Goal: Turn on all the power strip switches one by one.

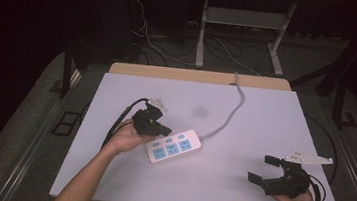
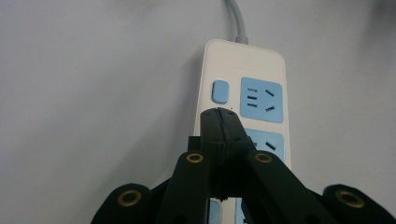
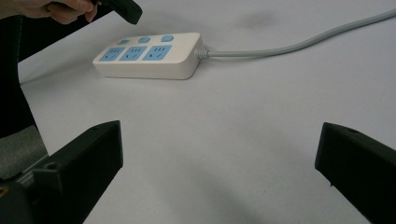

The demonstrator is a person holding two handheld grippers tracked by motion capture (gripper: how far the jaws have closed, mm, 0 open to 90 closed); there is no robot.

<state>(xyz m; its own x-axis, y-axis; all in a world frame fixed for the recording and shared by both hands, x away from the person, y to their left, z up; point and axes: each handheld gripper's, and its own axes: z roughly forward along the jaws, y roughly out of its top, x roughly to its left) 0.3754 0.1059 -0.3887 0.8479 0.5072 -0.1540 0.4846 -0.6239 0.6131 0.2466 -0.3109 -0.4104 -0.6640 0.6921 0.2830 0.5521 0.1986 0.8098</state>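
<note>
Above power strip (image 1: 173, 146), left gripper (image 1: 164, 128) closed

No lettering, brand, number or sign can be read anywhere. The white power strip (image 2: 243, 107) carries blue socket faces and blue switch buttons, but these bear slots alone and no writing that can be made out. The black tools and the pale tabletop (image 1: 245, 117) also bear no legible marking or label.
</note>
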